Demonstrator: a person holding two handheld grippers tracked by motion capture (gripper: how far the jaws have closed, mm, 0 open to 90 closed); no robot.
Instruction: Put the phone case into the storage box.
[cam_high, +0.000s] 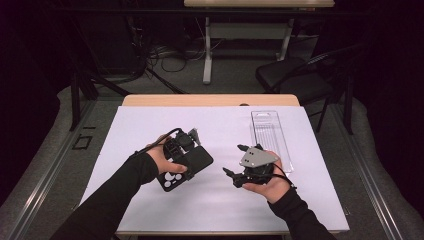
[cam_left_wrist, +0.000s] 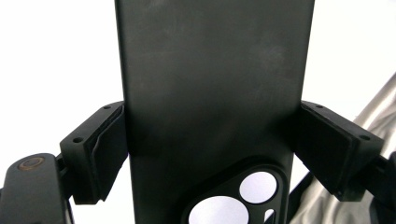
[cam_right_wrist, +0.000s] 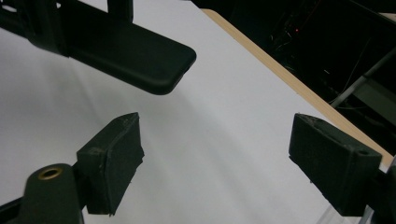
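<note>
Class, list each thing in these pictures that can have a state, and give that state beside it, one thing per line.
Left claw: shut on the black phone case, pads pressing its two long edges.
Black phone case: held off the table, back side with the camera cutouts facing up.
Right claw: open, nothing between its pads.
Clear plastic tray: lying flat on the white table cover, empty.

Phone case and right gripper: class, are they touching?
Apart. The right gripper view shows the phone case held clear above the open right gripper, white table between them.
</note>
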